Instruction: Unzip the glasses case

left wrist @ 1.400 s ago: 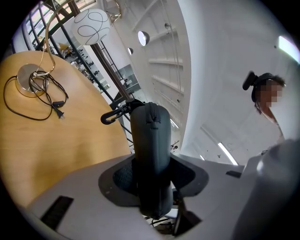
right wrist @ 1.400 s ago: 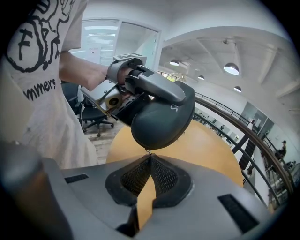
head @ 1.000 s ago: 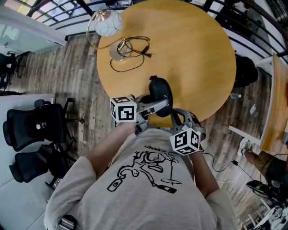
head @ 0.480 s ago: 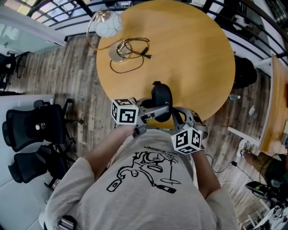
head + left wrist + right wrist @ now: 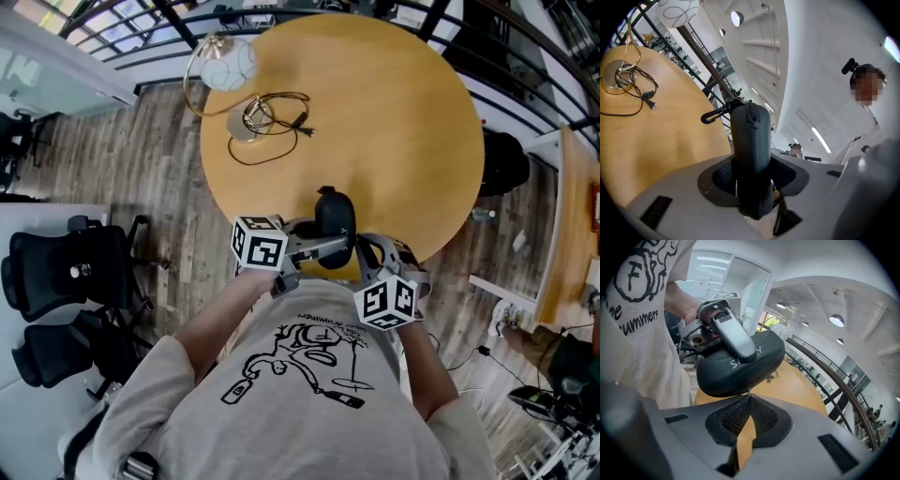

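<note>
A dark grey glasses case (image 5: 335, 212) hangs in the air over the near edge of the round wooden table (image 5: 394, 122). My left gripper (image 5: 334, 242) is shut on the case (image 5: 750, 140), with one pad on each flat side. A black clip (image 5: 710, 116) sticks out from the case's far end. In the right gripper view, one left finger (image 5: 736, 336) lies across the case (image 5: 740, 366). My right gripper (image 5: 749, 398) comes in from below. Its jaws are shut on the small metal zipper pull (image 5: 749, 392) at the case's lower seam. That gripper (image 5: 362, 253) sits just right of the case.
A lamp with a white globe (image 5: 227, 58), a brass base (image 5: 246, 120) and a black cable (image 5: 281, 117) stands at the table's far left. Black office chairs (image 5: 66, 272) stand on the wooden floor to the left. Railings run behind the table.
The case has turned slightly in the left gripper and sits a little more upright. Both grippers have stayed nearly in place.
</note>
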A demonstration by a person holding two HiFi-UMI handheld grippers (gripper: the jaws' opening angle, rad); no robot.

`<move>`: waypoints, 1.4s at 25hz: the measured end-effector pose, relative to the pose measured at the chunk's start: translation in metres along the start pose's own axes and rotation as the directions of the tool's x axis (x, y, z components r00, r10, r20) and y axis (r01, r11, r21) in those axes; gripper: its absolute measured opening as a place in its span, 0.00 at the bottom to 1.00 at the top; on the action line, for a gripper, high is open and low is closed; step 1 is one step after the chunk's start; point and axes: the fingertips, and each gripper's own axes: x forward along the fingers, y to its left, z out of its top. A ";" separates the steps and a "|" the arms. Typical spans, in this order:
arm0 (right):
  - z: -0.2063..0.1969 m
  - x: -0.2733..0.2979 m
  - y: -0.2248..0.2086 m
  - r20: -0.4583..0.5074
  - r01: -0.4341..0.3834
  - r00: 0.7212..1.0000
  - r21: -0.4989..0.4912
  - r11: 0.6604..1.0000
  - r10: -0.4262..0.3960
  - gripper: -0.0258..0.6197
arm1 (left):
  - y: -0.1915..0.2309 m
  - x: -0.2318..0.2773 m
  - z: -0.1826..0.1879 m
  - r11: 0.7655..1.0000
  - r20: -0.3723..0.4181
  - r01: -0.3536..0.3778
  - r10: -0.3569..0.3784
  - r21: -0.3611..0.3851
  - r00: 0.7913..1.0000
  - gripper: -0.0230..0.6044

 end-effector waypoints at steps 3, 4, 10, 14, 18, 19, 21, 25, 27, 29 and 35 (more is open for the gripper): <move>0.001 0.000 -0.002 0.000 0.005 1.000 -0.013 1.000 -0.005 0.07 | 0.000 0.001 -0.004 1.000 -0.031 -0.001 0.001 0.017 1.000 0.34; 0.000 0.000 -0.003 -0.002 0.008 1.000 -0.019 1.000 -0.008 0.07 | -0.001 0.002 -0.006 1.000 -0.046 -0.001 0.002 0.025 0.999 0.34; 0.000 -0.004 -0.014 -0.010 0.043 0.999 -0.078 0.996 -0.044 0.07 | -0.005 0.009 -0.021 0.998 -0.123 0.007 0.002 0.068 0.992 0.34; 0.000 -0.004 -0.023 -0.012 0.066 0.998 -0.108 0.992 -0.068 0.07 | -0.005 0.013 -0.032 0.995 -0.180 0.006 0.011 0.095 0.984 0.34; -0.001 -0.003 -0.028 -0.018 0.082 0.996 -0.152 0.985 -0.085 0.07 | -0.002 0.014 -0.045 0.993 -0.244 0.002 0.027 0.120 0.969 0.35; 0.000 -0.003 -0.029 -0.020 0.086 0.996 -0.167 0.982 -0.090 0.07 | -0.001 0.014 -0.049 0.992 -0.260 0.001 0.032 0.125 0.965 0.35; 0.001 -0.003 -0.031 -0.024 0.095 0.995 -0.202 0.975 -0.102 0.07 | 0.000 0.014 -0.054 0.991 -0.290 0.000 0.040 0.137 0.956 0.35; 0.002 0.001 -0.034 -0.040 0.109 0.991 -0.313 0.943 -0.127 0.07 | 0.005 0.014 -0.064 0.989 -0.358 -0.003 0.057 0.149 0.932 0.35; 0.002 0.002 -0.034 -0.048 0.117 0.988 -0.392 0.912 -0.147 0.07 | 0.008 0.014 -0.068 0.990 -0.390 -0.003 0.060 0.144 0.919 0.35; 0.003 0.004 -0.034 -0.052 0.127 0.983 -0.485 0.865 -0.173 0.07 | 0.010 0.014 -0.074 0.991 -0.419 -0.003 0.058 0.132 0.906 0.35; 0.011 0.010 -0.029 -0.017 0.157 0.968 -0.739 0.656 -0.250 0.07 | 0.017 0.015 -0.089 0.995 -0.482 -0.009 0.054 0.095 0.875 0.35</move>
